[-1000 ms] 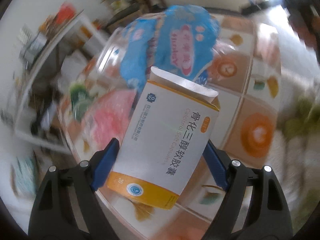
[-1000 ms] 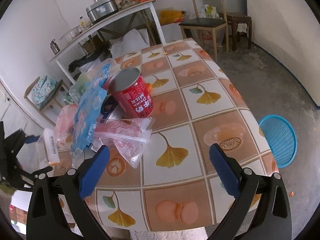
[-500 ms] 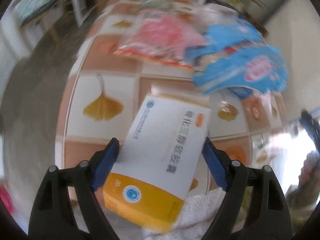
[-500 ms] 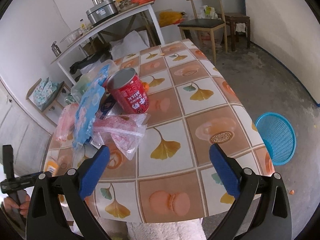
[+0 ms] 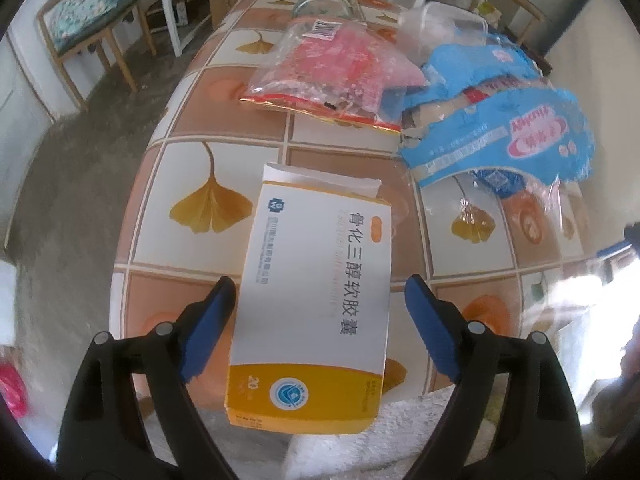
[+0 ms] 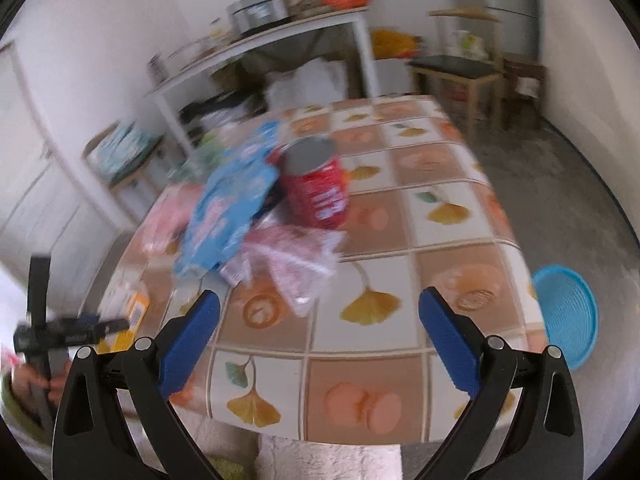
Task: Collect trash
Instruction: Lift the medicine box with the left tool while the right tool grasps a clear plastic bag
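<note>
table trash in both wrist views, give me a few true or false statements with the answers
1. The white and orange medicine box sits between the jaws of the left gripper. True; the jaws are opening, and a gap shows at the right-hand pad.
2. The red can lies on its side. False: it stands upright on the table.
3. The blue basket is on the table. False: it is on the floor beside the table.
4. The right gripper has nothing between its jaws. True.
5. In the left wrist view the blue wrapper lies to the right of the pink bag. True.
</note>
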A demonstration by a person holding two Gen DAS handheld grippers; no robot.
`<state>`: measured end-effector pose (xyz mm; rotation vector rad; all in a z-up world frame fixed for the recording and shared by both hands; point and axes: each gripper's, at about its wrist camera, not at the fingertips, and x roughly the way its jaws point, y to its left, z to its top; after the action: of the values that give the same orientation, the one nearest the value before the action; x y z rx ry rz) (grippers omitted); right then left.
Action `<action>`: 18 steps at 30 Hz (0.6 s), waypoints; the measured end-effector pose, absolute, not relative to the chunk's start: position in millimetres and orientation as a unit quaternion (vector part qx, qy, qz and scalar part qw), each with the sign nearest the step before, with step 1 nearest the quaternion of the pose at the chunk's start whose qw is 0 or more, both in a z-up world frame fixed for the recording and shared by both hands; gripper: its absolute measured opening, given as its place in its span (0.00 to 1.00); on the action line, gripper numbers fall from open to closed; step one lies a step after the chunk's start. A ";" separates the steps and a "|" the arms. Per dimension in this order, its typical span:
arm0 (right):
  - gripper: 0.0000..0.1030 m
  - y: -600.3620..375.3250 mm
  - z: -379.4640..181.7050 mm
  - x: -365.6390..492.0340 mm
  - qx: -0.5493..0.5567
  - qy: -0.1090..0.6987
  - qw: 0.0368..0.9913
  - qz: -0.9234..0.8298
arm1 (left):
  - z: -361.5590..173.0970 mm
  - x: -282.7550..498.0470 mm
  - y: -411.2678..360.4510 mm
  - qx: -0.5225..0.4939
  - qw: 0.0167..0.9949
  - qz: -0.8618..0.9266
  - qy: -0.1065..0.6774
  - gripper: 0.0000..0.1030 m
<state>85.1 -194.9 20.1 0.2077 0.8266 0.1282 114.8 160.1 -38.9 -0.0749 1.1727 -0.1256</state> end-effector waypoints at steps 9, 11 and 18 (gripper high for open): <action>0.84 -162.3 -8.5 143.2 -0.048 0.428 0.889 0.157 | -38.7 107.1 158.3 -0.032 0.835 -0.065 0.545 0.68; 0.78 -159.9 -18.1 159.4 -0.075 0.438 0.880 0.169 | -38.6 106.2 158.5 -0.034 0.836 -0.064 0.544 0.67; 0.44 -157.2 -41.3 181.8 -0.089 0.481 0.849 0.199 | -38.8 104.4 158.4 -0.036 0.837 -0.065 0.542 0.67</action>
<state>181.8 -157.2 -41.3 -0.1875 1.0131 0.4188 104.4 158.4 -38.8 -0.0761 1.1466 -0.1372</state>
